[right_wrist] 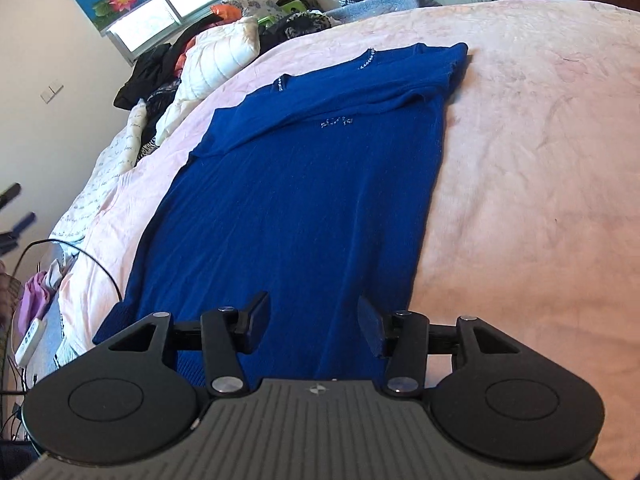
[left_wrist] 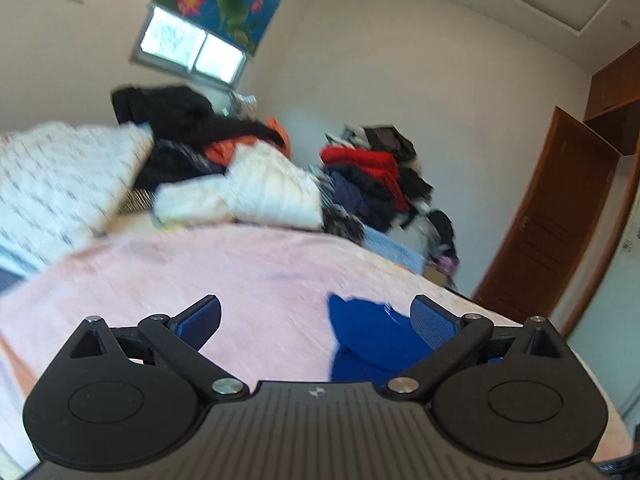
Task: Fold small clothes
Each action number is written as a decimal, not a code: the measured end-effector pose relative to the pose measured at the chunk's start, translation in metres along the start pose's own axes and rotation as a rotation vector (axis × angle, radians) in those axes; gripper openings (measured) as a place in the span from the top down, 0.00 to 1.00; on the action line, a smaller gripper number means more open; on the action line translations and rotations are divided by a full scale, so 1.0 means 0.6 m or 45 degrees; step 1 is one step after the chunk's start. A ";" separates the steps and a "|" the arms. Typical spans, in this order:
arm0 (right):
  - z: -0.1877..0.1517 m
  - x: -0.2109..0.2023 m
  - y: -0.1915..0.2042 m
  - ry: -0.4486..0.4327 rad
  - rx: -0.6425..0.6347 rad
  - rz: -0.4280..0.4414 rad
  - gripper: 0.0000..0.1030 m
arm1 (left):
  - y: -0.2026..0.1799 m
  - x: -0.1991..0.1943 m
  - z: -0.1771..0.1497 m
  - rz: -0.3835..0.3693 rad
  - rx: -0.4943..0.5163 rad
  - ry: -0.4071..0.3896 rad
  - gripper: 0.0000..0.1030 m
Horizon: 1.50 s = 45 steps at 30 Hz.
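A blue knit top (right_wrist: 304,184) lies flat on the pink bed cover (right_wrist: 532,184), folded lengthwise into a long strip with a sleeve laid across its chest. My right gripper (right_wrist: 314,322) hovers over the strip's near hem, open, with nothing pinched between its pads. In the left wrist view only a corner of the blue top (left_wrist: 368,340) shows, beside the right finger. My left gripper (left_wrist: 316,320) is open wide above the pink bed cover (left_wrist: 200,276), holding nothing. That view is motion-blurred.
A heap of clothes and a white quilted jacket (left_wrist: 264,188) lies at the head of the bed, with more clothes (left_wrist: 372,172) piled past it. A brown door (left_wrist: 548,224) stands right. A cable and a white power strip (right_wrist: 28,340) lie off the bed's left edge.
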State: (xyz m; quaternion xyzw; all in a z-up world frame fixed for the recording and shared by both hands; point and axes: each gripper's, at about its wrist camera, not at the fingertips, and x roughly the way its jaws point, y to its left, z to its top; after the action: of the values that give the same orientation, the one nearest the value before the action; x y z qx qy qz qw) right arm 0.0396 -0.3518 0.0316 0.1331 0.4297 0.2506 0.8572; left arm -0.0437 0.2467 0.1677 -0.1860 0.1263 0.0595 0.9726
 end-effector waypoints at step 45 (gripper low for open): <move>-0.086 -0.050 -0.059 0.073 0.365 0.026 0.41 | -0.040 0.156 -0.297 -0.328 -0.567 1.161 0.95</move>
State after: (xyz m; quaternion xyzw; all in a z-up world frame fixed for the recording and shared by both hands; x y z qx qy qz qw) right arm -0.0060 -0.3971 0.0051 0.2514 0.4841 0.1989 0.8141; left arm 0.0100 0.1637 -0.0093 -0.4092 0.4975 -0.1223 0.7550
